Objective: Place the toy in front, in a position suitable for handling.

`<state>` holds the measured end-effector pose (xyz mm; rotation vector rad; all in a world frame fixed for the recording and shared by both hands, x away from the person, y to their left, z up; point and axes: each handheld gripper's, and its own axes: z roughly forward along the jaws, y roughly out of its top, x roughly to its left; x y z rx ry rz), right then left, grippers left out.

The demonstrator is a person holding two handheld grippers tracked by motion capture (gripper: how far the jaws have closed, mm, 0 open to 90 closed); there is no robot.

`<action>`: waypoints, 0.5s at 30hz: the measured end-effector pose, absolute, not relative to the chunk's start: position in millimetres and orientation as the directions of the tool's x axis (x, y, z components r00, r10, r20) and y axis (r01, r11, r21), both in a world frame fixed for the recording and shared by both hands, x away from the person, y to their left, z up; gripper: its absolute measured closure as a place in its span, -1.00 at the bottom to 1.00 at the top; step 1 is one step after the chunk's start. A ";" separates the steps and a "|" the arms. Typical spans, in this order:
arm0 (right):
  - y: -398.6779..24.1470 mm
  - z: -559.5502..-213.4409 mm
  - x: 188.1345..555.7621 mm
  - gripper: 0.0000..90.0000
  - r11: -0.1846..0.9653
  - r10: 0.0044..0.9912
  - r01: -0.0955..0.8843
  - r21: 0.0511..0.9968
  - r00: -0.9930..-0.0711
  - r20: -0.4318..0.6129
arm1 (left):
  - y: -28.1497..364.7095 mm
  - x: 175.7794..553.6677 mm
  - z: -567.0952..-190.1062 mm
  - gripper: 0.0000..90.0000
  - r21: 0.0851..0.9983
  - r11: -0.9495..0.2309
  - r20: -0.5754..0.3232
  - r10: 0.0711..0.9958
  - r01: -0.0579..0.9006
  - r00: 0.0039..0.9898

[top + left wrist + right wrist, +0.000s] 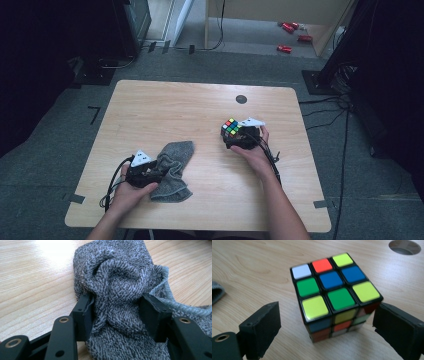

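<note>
The person is sitting at the near side of a light wooden table and is holding one gripper in each hand.

The left gripper is lying low near the front left part of the table. Its two black jaws are standing about half open and are pressing from both sides on a bunched fold of a grey knitted sock, so the cloth is being pinched between them. The rest of the sock is lying crumpled on the wood, spreading away from the gripper toward the middle of the table.

The right gripper is reaching toward a colour puzzle cube, which is standing on the table right of the middle, well apart from the sock. The jaws are standing wide open, one at each side of the cube. On one side a clear gap is showing; on the other the pad is very near the cube's lower edge, and I cannot tell if it is touching. The cube is resting flat on the wood, with a small round hole in the tabletop behind it.
</note>
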<state>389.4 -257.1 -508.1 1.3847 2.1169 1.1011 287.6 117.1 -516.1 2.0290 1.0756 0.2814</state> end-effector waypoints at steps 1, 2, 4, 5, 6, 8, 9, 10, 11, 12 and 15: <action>-255.7 -507.3 389.6 -0.77 0.203 0.892 0.589 0.782 -0.440 0.100 | 117.1 287.6 -516.1 0.04 0.741 -0.314 -0.164 0.773 0.594 0.613; -254.1 -506.8 389.5 -0.75 0.204 0.895 0.586 0.784 -0.436 0.093 | 117.1 287.6 -516.1 0.04 0.741 -0.314 -0.164 0.773 0.594 0.613; -251.3 -507.0 388.4 -0.74 0.217 0.900 0.581 0.784 -0.431 0.071 | 117.1 287.6 -516.1 0.04 0.741 -0.314 -0.165 0.772 0.594 0.613; -250.3 -507.4 387.1 -0.72 0.227 0.901 0.580 0.782 -0.430 0.057 | 117.1 287.7 -516.1 0.04 0.741 -0.313 -0.166 0.772 0.594 0.614; -249.6 -507.7 385.2 -0.72 0.234 0.900 0.578 0.782 -0.432 0.049 | 117.1 287.7 -516.1 0.03 0.741 -0.313 -0.166 0.772 0.594 0.614; -249.3 -508.5 380.6 -0.71 0.237 0.898 0.575 0.783 -0.437 0.049 | 117.2 287.8 -516.2 0.03 0.741 -0.313 -0.167 0.771 0.594 0.614; -249.0 -508.9 377.8 -0.71 0.241 0.896 0.575 0.782 -0.442 0.049 | 117.1 287.7 -516.2 0.03 0.741 -0.313 -0.167 0.771 0.594 0.614; -248.2 -509.4 374.9 -0.71 0.245 0.894 0.571 0.783 -0.446 0.046 | 117.1 287.7 -516.1 0.03 0.741 -0.313 -0.166 0.771 0.594 0.615; -248.2 -509.4 374.9 -0.71 0.245 0.894 0.571 0.783 -0.446 0.046 | 117.1 287.7 -516.1 0.03 0.741 -0.313 -0.166 0.771 0.594 0.615; -246.1 -511.1 372.2 -0.72 0.263 0.899 0.566 0.781 -0.439 0.016 | 117.1 287.8 -516.2 0.03 0.741 -0.314 -0.167 0.771 0.594 0.615; -245.6 -514.0 377.0 -0.72 0.230 0.924 0.578 0.783 -0.383 0.012 | 116.8 287.7 -516.2 0.03 0.741 -0.314 -0.166 0.771 0.593 0.615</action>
